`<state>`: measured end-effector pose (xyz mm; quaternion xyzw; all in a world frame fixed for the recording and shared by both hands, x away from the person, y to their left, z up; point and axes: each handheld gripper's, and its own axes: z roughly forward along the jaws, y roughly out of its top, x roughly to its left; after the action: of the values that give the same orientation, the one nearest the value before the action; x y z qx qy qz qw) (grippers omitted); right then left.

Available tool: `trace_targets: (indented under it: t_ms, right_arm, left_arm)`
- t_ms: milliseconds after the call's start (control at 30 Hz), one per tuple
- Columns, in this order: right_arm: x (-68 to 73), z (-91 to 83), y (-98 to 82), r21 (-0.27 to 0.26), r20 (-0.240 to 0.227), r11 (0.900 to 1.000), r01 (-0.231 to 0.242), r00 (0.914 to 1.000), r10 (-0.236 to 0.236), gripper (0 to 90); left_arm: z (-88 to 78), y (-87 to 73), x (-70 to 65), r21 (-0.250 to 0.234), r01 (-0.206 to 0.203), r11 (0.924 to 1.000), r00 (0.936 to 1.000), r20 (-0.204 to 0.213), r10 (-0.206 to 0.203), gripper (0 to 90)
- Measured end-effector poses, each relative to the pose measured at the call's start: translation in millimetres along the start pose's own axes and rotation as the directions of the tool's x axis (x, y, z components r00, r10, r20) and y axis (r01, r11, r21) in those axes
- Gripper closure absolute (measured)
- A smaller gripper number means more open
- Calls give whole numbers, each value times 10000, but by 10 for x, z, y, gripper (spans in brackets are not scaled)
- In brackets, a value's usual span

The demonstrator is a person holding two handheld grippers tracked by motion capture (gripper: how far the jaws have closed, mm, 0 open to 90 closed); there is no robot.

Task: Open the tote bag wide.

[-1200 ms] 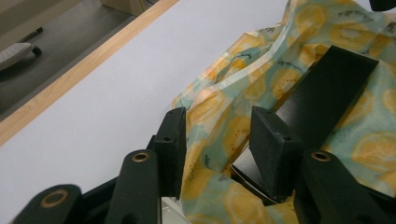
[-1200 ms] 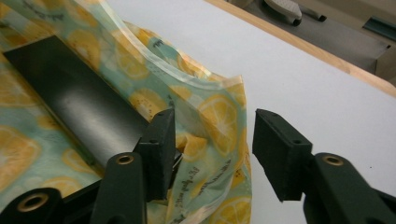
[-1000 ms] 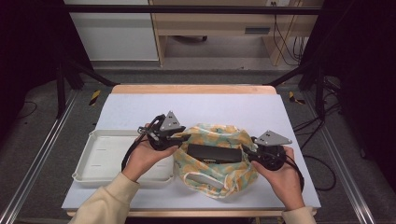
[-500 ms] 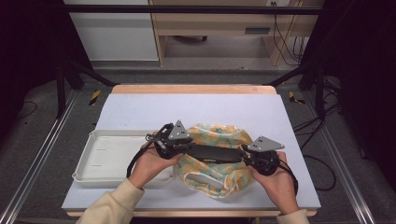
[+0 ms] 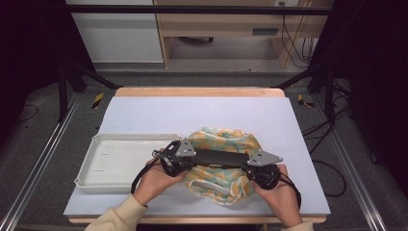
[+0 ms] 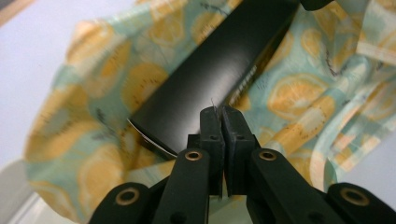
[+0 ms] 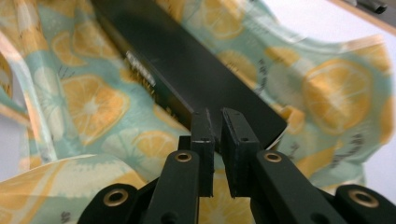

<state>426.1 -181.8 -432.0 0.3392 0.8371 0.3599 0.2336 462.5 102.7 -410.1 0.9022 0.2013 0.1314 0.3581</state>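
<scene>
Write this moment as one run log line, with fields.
left gripper: shut on black box end | right gripper: shut on other end | box: over lemon-print bag | white tray: left

Left gripper (image 5: 185, 163), right gripper (image 5: 255, 171): jaws just closed, nearly together.

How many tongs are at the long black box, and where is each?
2. The left tongs are shut at the long black box's left end, the right tongs at its right end, over the lemon-print bag.
</scene>
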Motion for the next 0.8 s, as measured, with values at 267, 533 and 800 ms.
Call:
trace_targets:
  t_ms: [267,533,800]
  right_arm:
    - [68,61,-79,236,-188,9996,137,9997,-132,853]
    - [67,74,-180,468,-237,9989,44,9997,-33,900]
    - [58,101,-308,723,-324,9973,-81,9994,104,900]
  left_arm:
    - [69,-115,-68,165,92,9998,9998,183,-95,899]
    - [111,-186,-147,401,111,9991,9993,339,-124,900]
    - [176,-270,-243,644,154,9978,9988,462,-184,900]
